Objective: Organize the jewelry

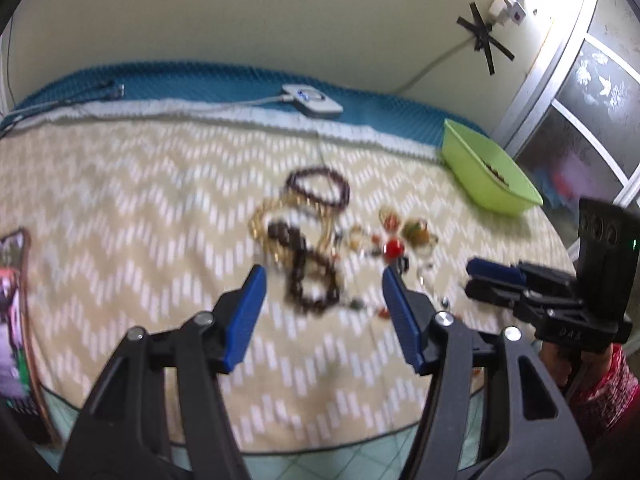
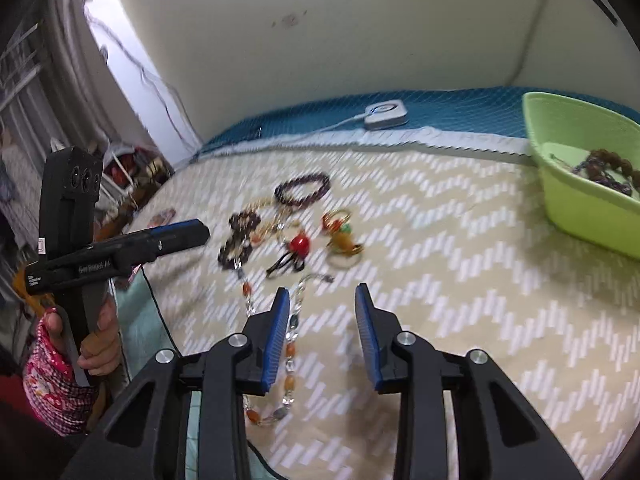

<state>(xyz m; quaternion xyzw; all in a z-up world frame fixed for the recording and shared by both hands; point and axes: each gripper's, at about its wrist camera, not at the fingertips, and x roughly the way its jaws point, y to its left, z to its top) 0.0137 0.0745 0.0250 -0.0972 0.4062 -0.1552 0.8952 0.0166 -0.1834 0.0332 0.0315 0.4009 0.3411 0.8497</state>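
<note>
A heap of jewelry lies on the zigzag cloth [image 1: 140,208]: dark bead bracelets [image 1: 314,280], a purple bead bracelet [image 1: 320,188], gold chains [image 1: 264,224], a red bead piece [image 1: 394,249] and rings. My left gripper [image 1: 324,280] is open and empty, its fingers either side of the dark bracelets, slightly above them. In the right wrist view a long stone-bead necklace [image 2: 290,354] runs under my right gripper [image 2: 322,300], which is open and empty. The green tub [image 2: 580,176] at right holds some bead jewelry [image 2: 608,170]. The tub also shows in the left wrist view [image 1: 488,168].
A white charger box [image 1: 312,100] with a cable sits on the blue mat [image 1: 200,80] by the wall. The cloth's near edge drops to a tiled floor [image 1: 340,464]. A framed object [image 1: 16,320] lies at the far left. A glass door [image 1: 592,92] stands at right.
</note>
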